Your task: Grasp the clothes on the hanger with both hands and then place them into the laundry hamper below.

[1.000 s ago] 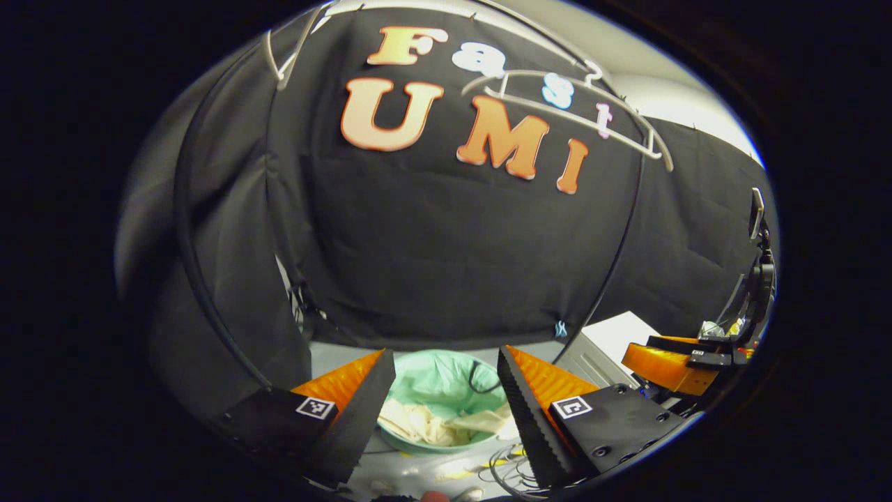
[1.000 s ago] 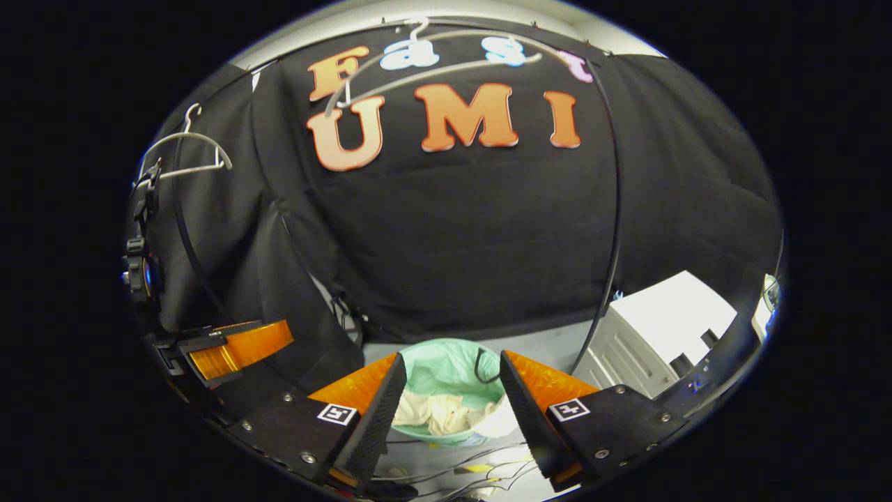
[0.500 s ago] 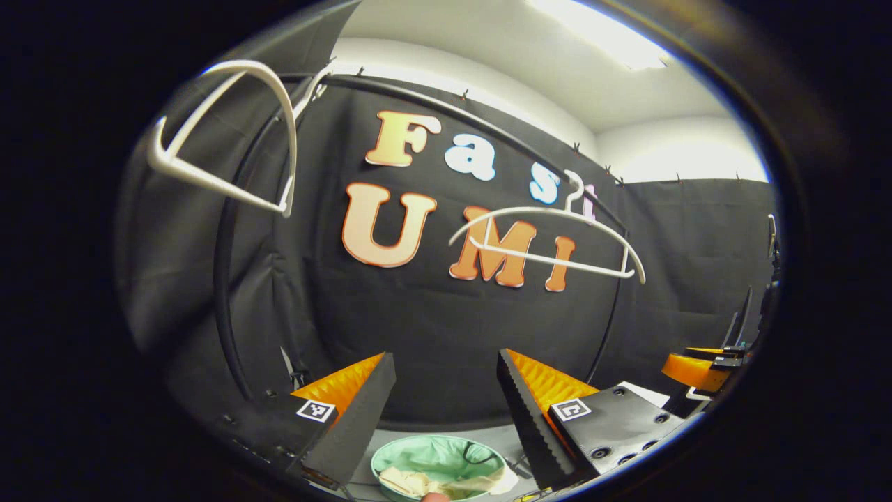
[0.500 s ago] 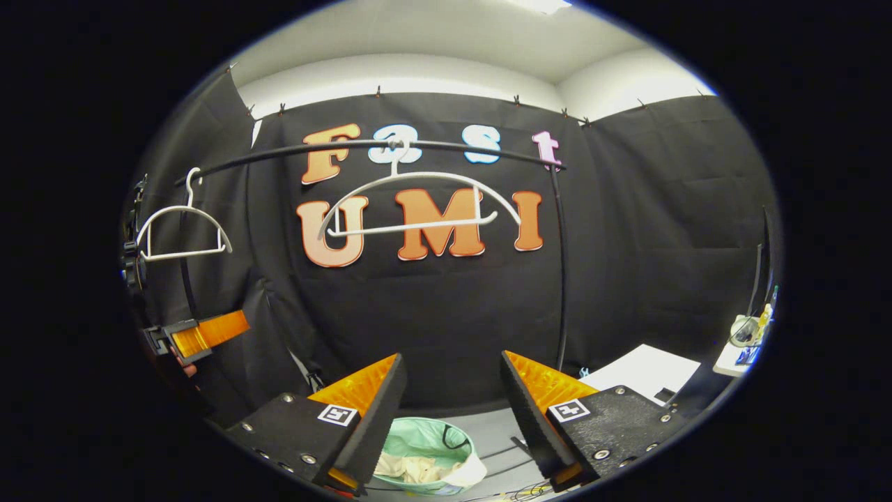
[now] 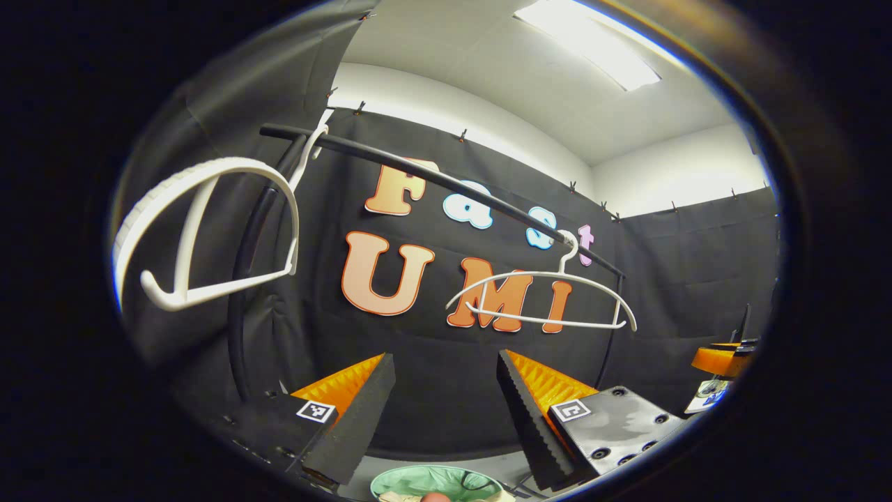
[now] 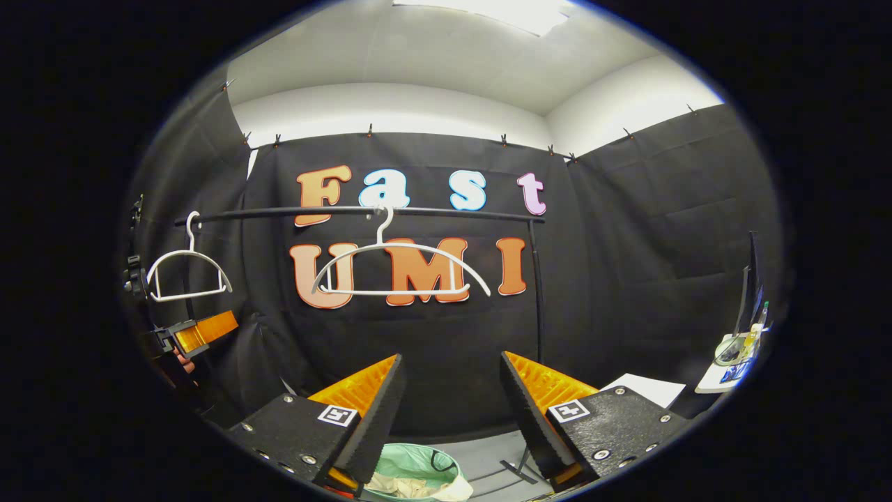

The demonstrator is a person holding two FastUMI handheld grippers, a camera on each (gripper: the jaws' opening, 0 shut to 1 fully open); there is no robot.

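Two bare hangers hang on the black rail (image 6: 348, 211), and neither carries a garment; the clothes (image 6: 411, 484), pale cloth, already lie in the green hamper (image 6: 425, 464) low on the floor, near and below both tools. By that showing the task looks done.

At the far left, the left hanger (image 6: 187, 268) sits just beside the left gripper (image 6: 202, 333) as seen from the right gripper view. In its own view the left gripper (image 5: 446, 411) stands with jaws wide apart and nothing between them, and that hanger (image 5: 202, 230) looms close on its upper left. The likely slip here is a snag: a sideways or upward swing could catch the hanger's hooked end and knock it off the rail. The rail's left upright (image 5: 244, 293) is also close on that side.

In the middle, the second hanger (image 6: 401, 268) hangs well apart from both tools, with open air below it down to the hamper.

The right gripper (image 6: 449, 411) is likewise spread wide and empty. To its right the rail's other upright (image 6: 536, 293) and a white box (image 6: 644, 390) bound the space, and a small stand with bottles (image 6: 742, 348) lies at the far right edge; a wide pull-back that way might knock it. The clearest room is straight back toward the person, between the uprights.
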